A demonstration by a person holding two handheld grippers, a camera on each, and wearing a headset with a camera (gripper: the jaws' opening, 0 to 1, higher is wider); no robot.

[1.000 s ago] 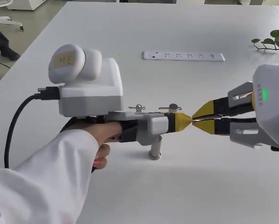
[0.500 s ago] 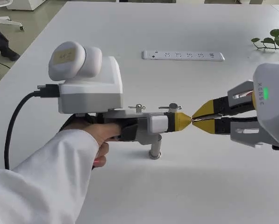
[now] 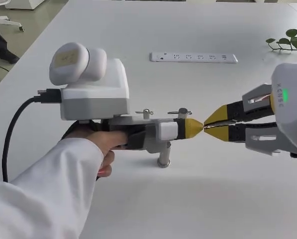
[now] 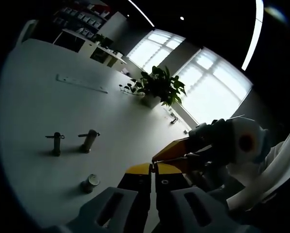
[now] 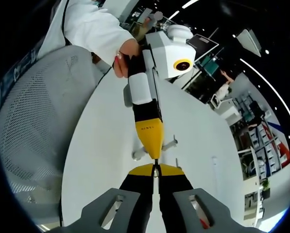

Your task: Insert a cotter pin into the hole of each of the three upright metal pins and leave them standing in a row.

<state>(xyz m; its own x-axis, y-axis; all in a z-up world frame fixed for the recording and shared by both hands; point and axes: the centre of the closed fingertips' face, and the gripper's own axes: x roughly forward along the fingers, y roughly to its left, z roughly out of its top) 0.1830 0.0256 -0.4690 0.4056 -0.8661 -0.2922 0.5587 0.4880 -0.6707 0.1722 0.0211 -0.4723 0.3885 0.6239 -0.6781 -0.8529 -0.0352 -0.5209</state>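
Observation:
Above the white table my left gripper and right gripper meet tip to tip, both with jaws shut. A thin silvery cotter pin lies between the right jaws, and its end reaches the left tips; it is too small to tell if the left jaws pinch it. Two upright metal pins behind the left gripper each carry a cotter pin. A third upright pin stands nearer, under the left gripper, its top hidden. The left gripper view has the same pins, and the third pin has a bare top.
A white power strip lies at the far middle of the table. A potted plant's leaves reach in at the far right. A black cable trails from the left gripper off the left side.

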